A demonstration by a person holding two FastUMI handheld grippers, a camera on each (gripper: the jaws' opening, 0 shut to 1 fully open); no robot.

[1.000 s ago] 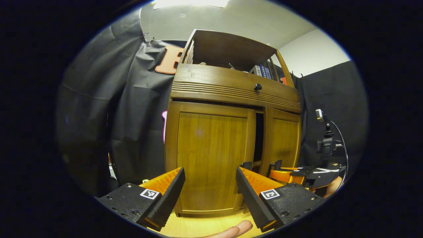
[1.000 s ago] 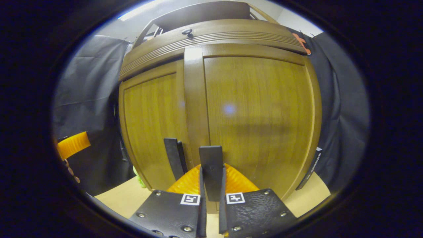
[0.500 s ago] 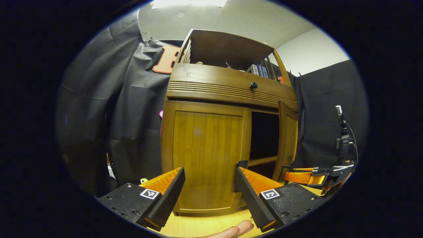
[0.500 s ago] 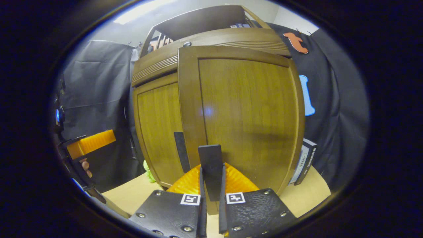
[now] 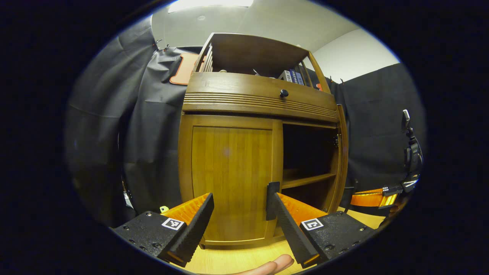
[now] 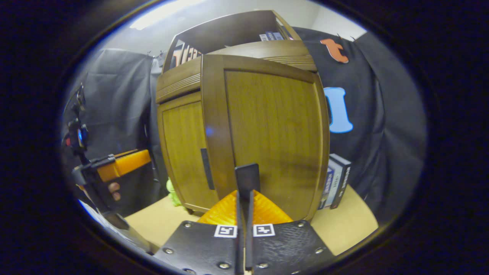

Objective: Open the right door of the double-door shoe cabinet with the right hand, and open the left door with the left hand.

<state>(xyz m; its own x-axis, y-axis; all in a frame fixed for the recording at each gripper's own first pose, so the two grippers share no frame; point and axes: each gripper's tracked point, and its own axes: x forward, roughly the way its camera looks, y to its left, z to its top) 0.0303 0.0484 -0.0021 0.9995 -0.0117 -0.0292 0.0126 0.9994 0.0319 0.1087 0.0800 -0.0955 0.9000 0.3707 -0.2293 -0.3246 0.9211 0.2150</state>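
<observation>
1. While the right door (image 6: 275,130) of the shoe cabinet (image 5: 259,97) stands swung out with the inner shelf (image 5: 308,179) exposed, the left door (image 5: 229,175) is flat shut. Judged from that, the right half of the task is about done and the left half is not begun.
2. Key relation: the left door's handle (image 5: 272,200) is a dark strip on the door's inner edge, low down, with its long axis upright. From the left gripper (image 5: 242,217) it lies ahead and off to the right of the gap, right at the tip of that gripper's right-side finger (image 5: 290,225). Cannot tell if they touch.
3. Left gripper fingers are spread wide, nothing between them. They face the plain door panel, not the handle.
4. Likely next move: shift the left gripper rightward so the upright strip sits between the fingers, then close on it and pull, arcing out to the left. The gap already runs side to side, so it suits an upright strip and no roll is needed.
5. Left gripper pose: low, near the table (image 5: 244,259), roughly level, pointed square at the cabinet front. It is the nearer gripper to that handle.
6. Right gripper (image 6: 244,194): fingers pressed together, pinching the right door's handle (image 6: 247,175), another upright strip, which stands up from between them. It is held low, out to the right of the cabinet.
7. Risk: closing where it is now would grab nothing or clip the handle's edge.
</observation>
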